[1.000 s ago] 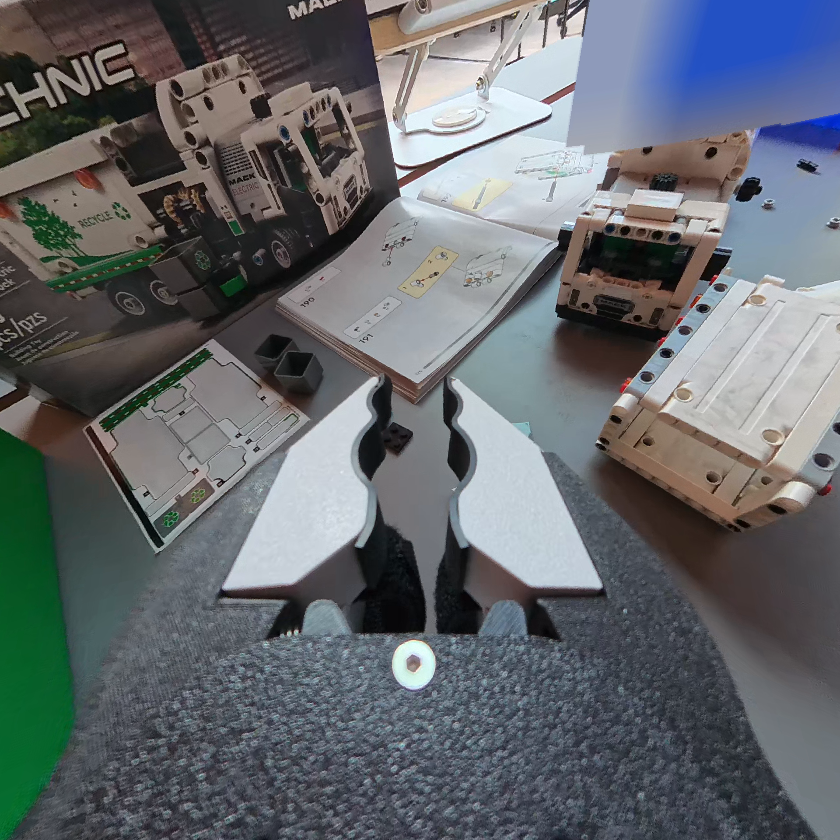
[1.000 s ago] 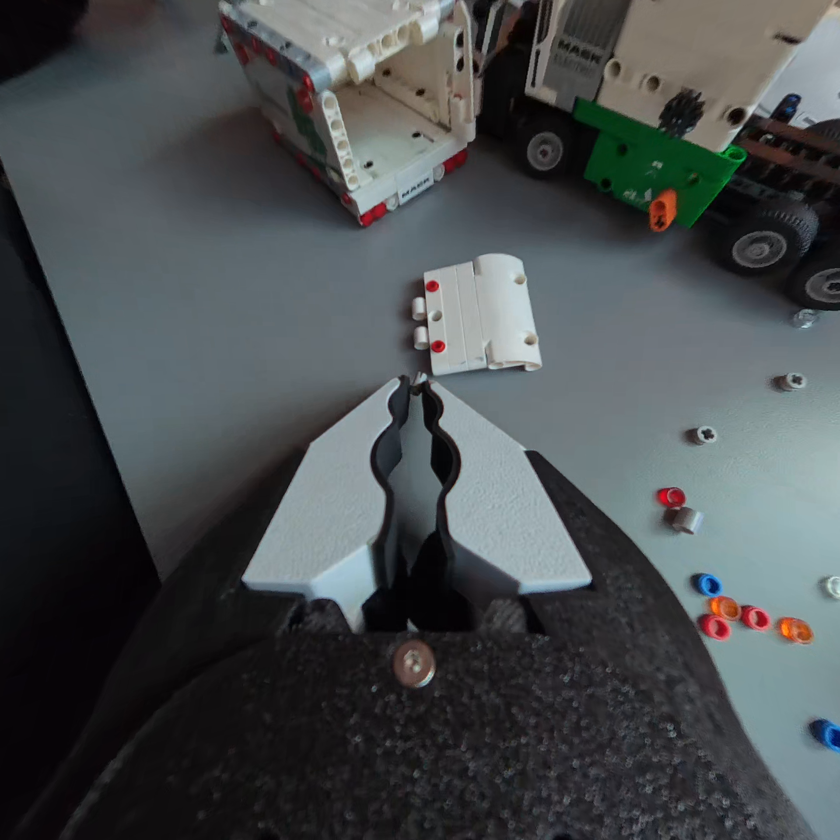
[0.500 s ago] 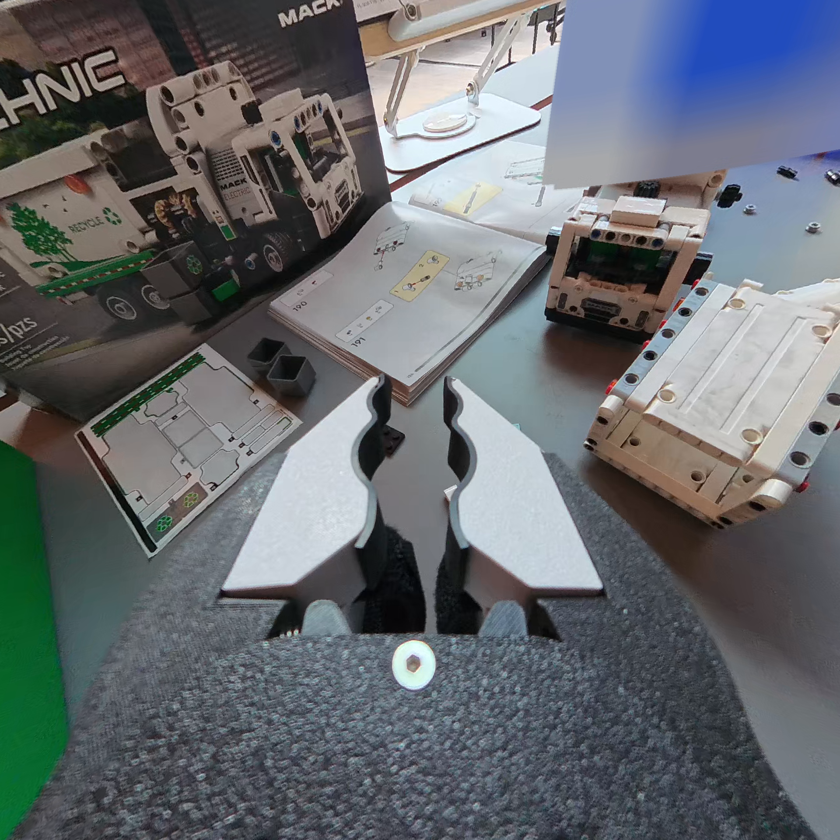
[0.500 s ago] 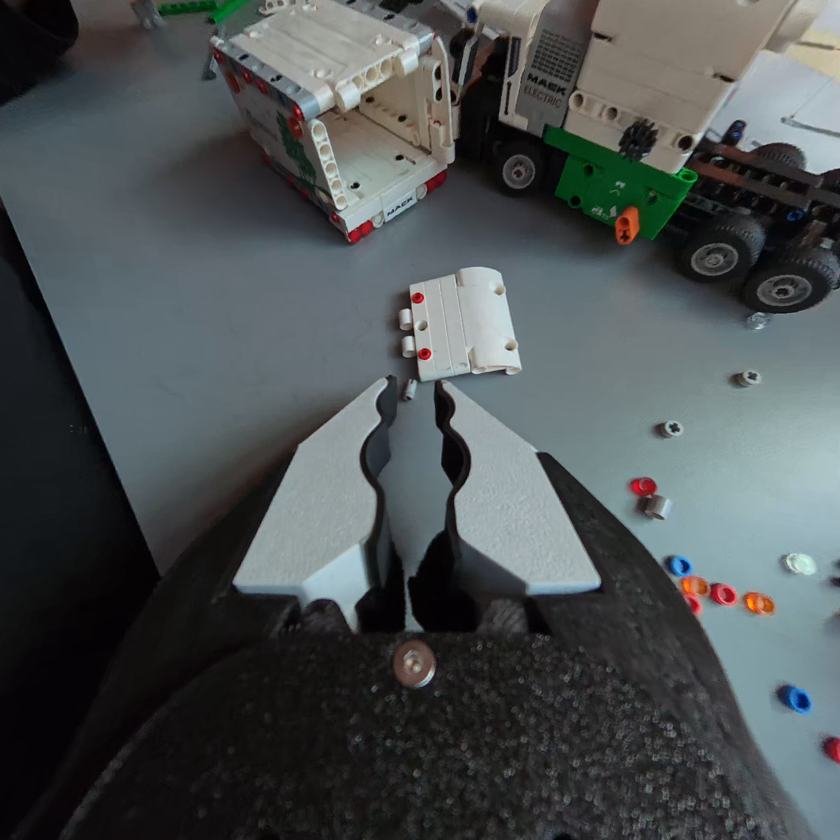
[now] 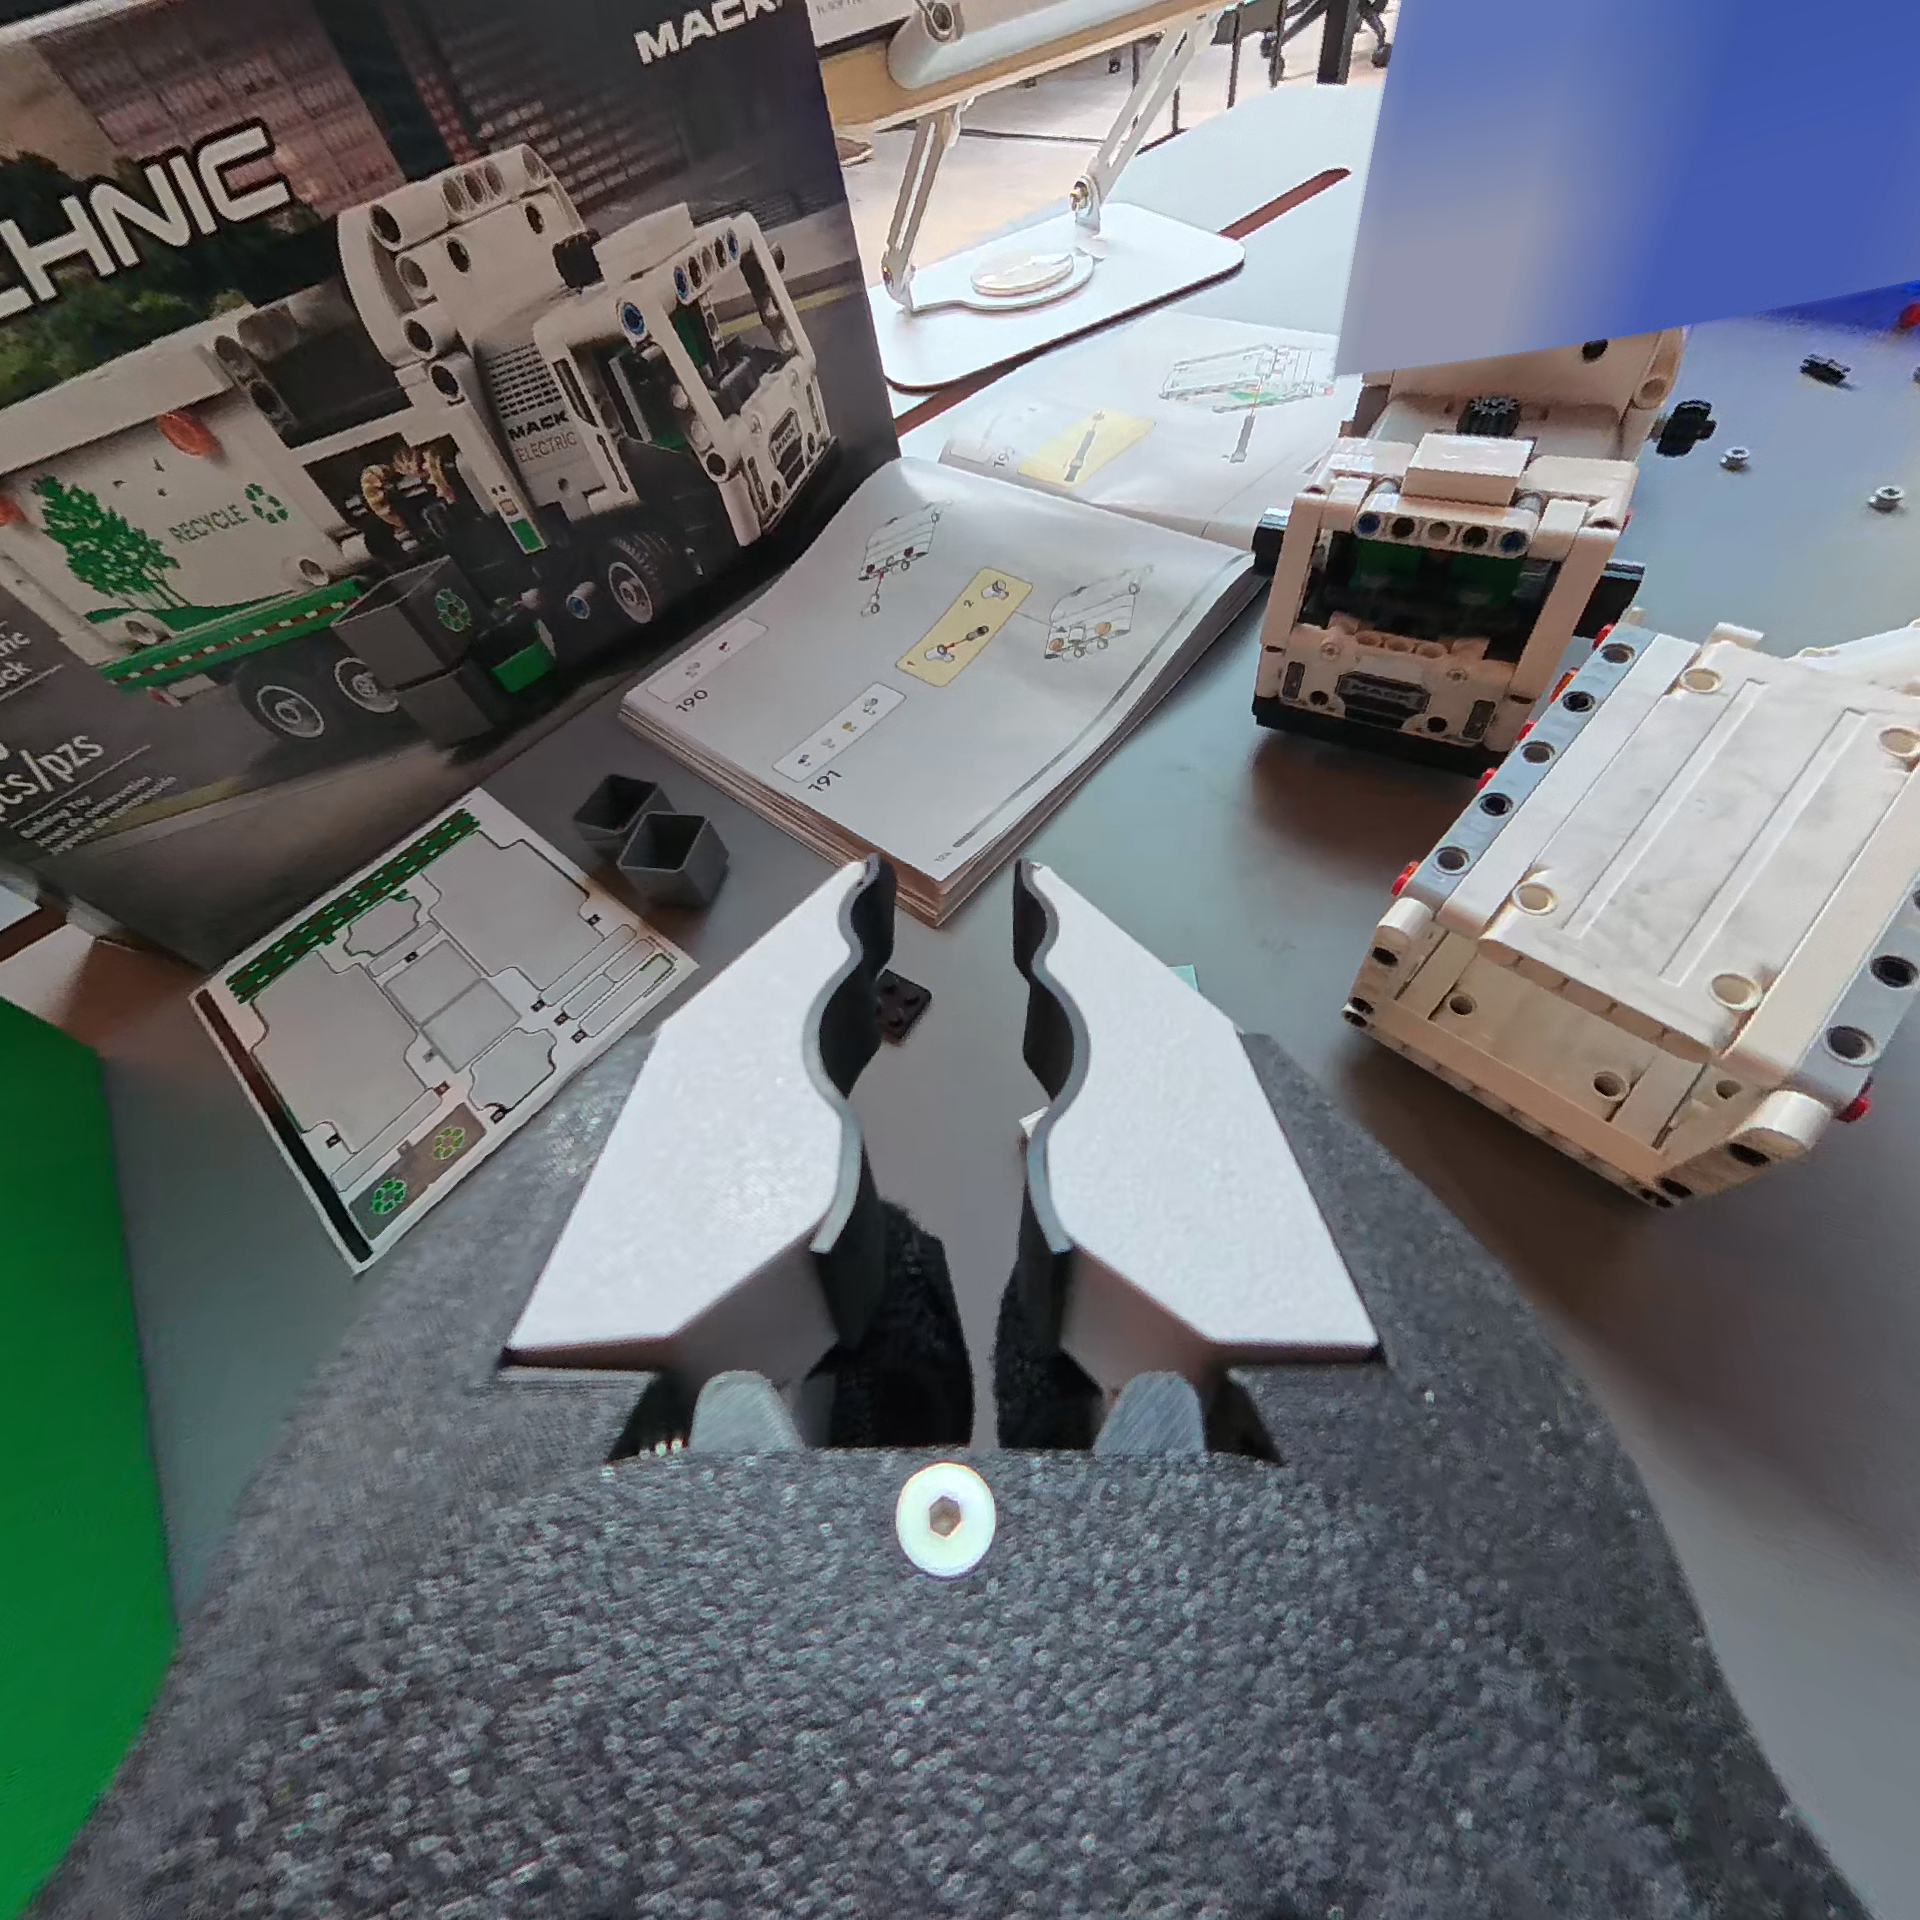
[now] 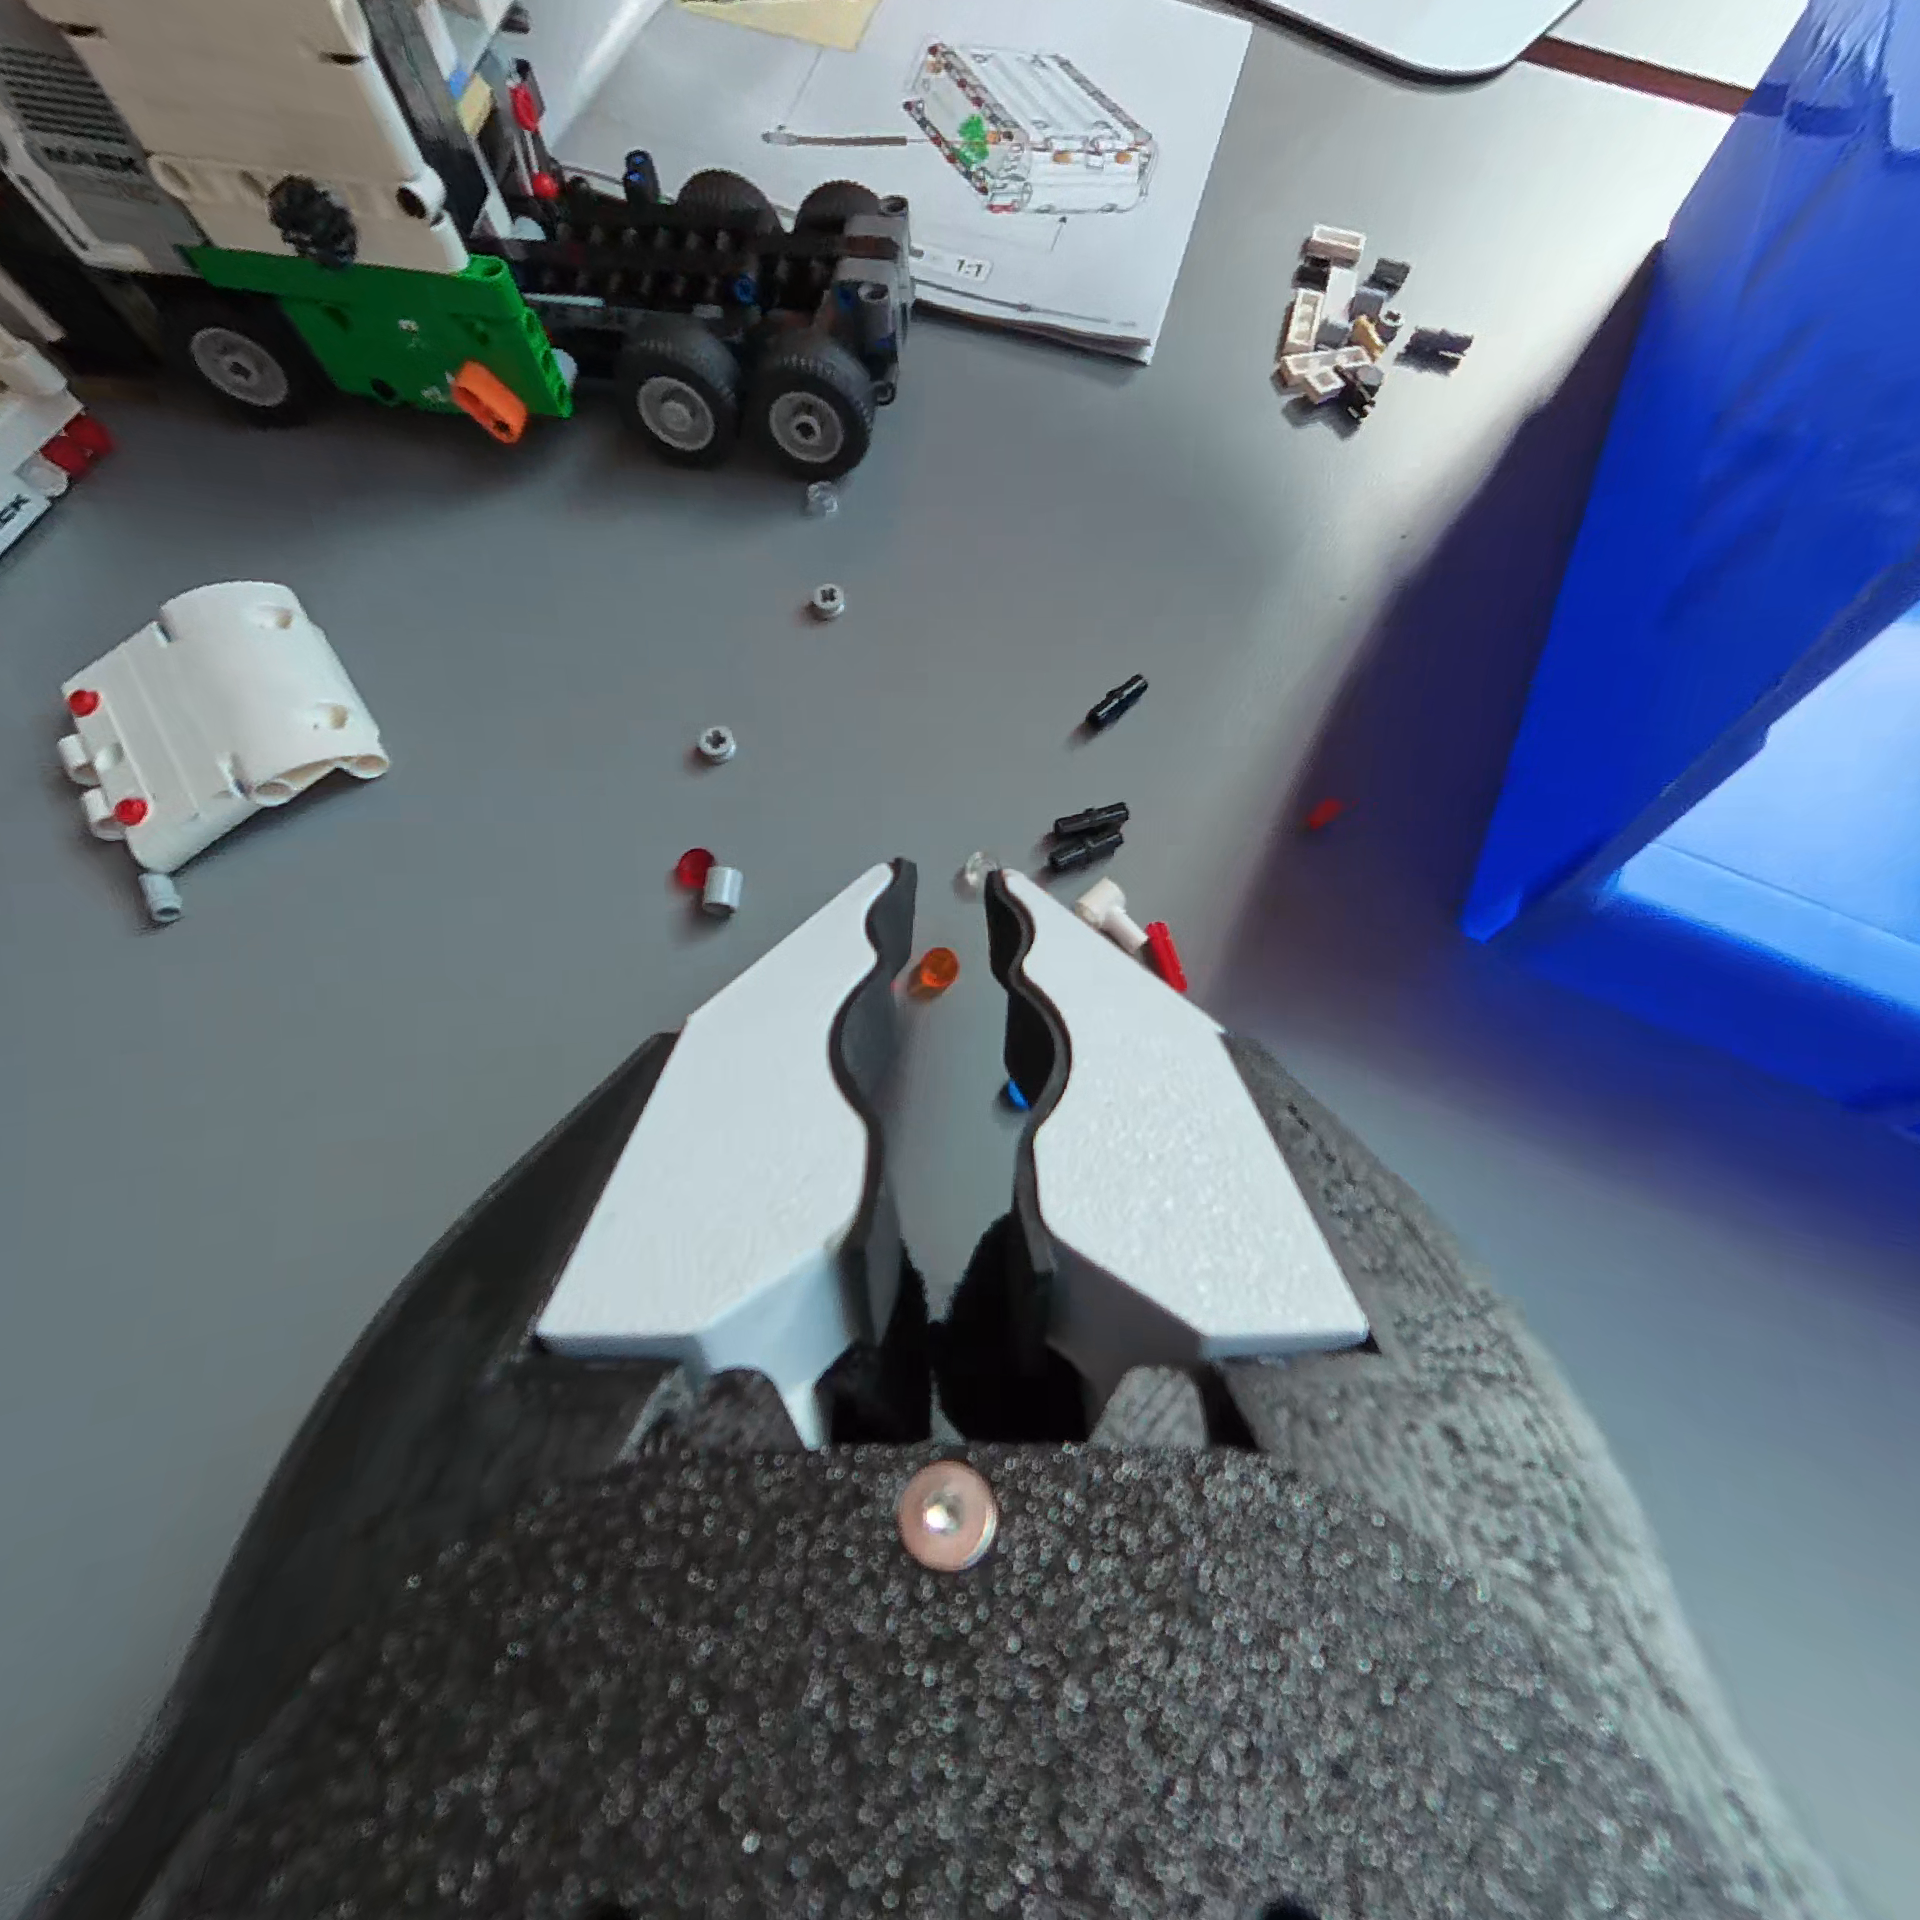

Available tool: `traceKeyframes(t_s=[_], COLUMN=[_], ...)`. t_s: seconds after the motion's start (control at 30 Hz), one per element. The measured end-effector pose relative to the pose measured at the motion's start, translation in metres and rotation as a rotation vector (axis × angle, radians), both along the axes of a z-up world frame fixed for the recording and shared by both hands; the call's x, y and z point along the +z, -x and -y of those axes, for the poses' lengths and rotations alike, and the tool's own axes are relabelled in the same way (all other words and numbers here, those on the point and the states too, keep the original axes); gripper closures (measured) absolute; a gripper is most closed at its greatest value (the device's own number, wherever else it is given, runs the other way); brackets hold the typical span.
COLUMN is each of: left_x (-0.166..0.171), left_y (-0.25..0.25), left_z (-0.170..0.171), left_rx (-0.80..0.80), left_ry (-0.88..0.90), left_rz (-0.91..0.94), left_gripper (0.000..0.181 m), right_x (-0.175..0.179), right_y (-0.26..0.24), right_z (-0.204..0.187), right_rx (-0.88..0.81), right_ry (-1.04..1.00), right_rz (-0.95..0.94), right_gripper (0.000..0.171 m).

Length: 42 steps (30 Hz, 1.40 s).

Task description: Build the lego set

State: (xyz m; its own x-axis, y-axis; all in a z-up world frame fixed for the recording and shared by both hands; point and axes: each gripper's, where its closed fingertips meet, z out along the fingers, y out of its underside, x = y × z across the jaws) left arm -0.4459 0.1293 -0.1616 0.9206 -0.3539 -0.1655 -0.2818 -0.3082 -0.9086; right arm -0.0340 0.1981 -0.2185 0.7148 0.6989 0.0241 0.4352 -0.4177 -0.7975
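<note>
My left gripper [image 5: 951, 883] is open and empty above the dark table, with a small black plate [image 5: 902, 1006] lying between its fingers. The white truck cab [image 5: 1439, 592] and the white container body [image 5: 1673, 914] stand to its right. My right gripper [image 6: 943, 878] is open and empty over loose small parts: an orange round stud [image 6: 933, 968] lies between its fingers, black pins [image 6: 1089, 834] just ahead on the right. The truck chassis [image 6: 665, 312] with green panel and wheels is far left. A small white panel assembly [image 6: 213, 717] lies at the left.
The set box [image 5: 395, 395] stands at back left, the open instruction book [image 5: 935, 665] ahead, a sticker sheet [image 5: 436, 997] and two grey bins [image 5: 655, 842] near it. A blue bin [image 6: 1745, 582] stands at the right; a pile of small parts [image 6: 1345, 317] lies beyond. About 45 centimeters separates my left fingertips from my right. My left tips are about 25 centimeters from the small white panel assembly [image 6: 213, 717], my right tips only 15 centimeters.
My right gripper opened, let go of a small grey pin near the white panel, and swung right to the loose studs and pins. My left gripper barely moved and stayed open.
</note>
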Motion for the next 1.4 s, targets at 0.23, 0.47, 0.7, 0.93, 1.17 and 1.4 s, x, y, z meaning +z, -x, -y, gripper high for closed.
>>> traceKeyframes(t_s=[0.23,0.47,0.7,0.93,1.17,1.4], left_x=[-0.005,-0.004,-0.003,-0.002,-0.001,-0.001], left_y=[-0.002,-0.001,0.002,0.001,0.002,0.000], left_z=[0.000,0.000,-0.001,-0.001,0.000,0.000], left_rx=[-0.009,-0.006,0.008,0.004,0.006,0.004], left_ry=[0.014,0.013,0.008,0.000,-0.001,-0.004], left_rz=[-0.006,-0.003,-0.007,-0.017,-0.011,-0.022], left_gripper=[0.161,0.161,0.161,0.161,0.162,0.162], right_x=[-0.014,-0.017,-0.017,-0.017,-0.012,0.014], right_y=[-0.001,0.004,0.004,0.004,0.005,0.078], right_z=[-0.013,-0.012,-0.011,-0.011,-0.011,0.092], right_rx=[-0.005,0.027,0.032,0.033,0.027,0.564], right_ry=[0.046,0.047,0.027,0.018,0.001,0.017], right_rz=[0.053,0.077,0.095,0.104,0.079,-0.039], right_gripper=[0.159,0.160,0.164,0.164,0.165,0.165])
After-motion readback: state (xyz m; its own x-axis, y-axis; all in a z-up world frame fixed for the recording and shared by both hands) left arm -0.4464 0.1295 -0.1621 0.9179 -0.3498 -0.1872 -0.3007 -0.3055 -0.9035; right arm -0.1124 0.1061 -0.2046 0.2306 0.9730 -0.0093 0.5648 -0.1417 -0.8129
